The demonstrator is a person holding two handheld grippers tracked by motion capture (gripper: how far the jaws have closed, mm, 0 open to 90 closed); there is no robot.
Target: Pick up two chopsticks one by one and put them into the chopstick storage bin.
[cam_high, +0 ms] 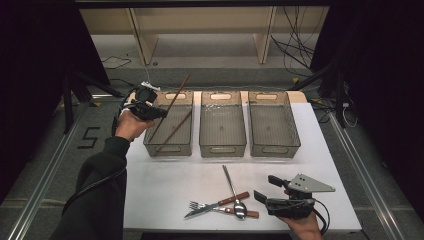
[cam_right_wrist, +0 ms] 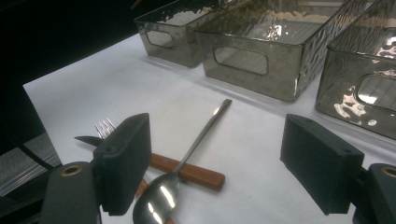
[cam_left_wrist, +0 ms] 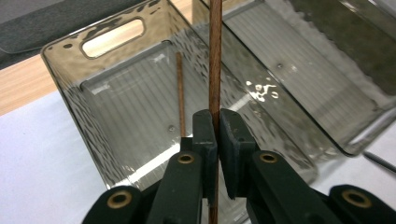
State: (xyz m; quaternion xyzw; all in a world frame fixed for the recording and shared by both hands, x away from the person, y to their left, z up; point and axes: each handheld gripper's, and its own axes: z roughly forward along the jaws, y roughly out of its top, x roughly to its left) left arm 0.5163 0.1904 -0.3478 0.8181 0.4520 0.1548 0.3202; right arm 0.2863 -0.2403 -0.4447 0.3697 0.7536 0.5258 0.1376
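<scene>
My left gripper [cam_high: 159,113] [cam_left_wrist: 218,126] is shut on a brown chopstick [cam_high: 177,95] [cam_left_wrist: 215,56], held tilted over the left smoky plastic bin [cam_high: 168,149] [cam_left_wrist: 65,98]. A second chopstick [cam_high: 177,127] [cam_left_wrist: 179,93] lies inside that bin. My right gripper [cam_high: 265,186] [cam_right_wrist: 219,154] stands open just above the table near its front edge, right of a pile of cutlery. The pile is a steel spoon [cam_high: 235,195] [cam_right_wrist: 201,140] lying across a wooden-handled knife [cam_high: 227,201] [cam_right_wrist: 191,173] and a fork [cam_high: 197,205] [cam_right_wrist: 105,126]. Nothing is between the right jaws.
Three bins stand in a row at the back of the white table [cam_high: 165,190]; the middle bin [cam_high: 222,149] [cam_right_wrist: 252,60] and the right bin [cam_high: 274,149] [cam_right_wrist: 369,93] hold nothing that I can see. Cables and shelf legs lie on the floor beyond.
</scene>
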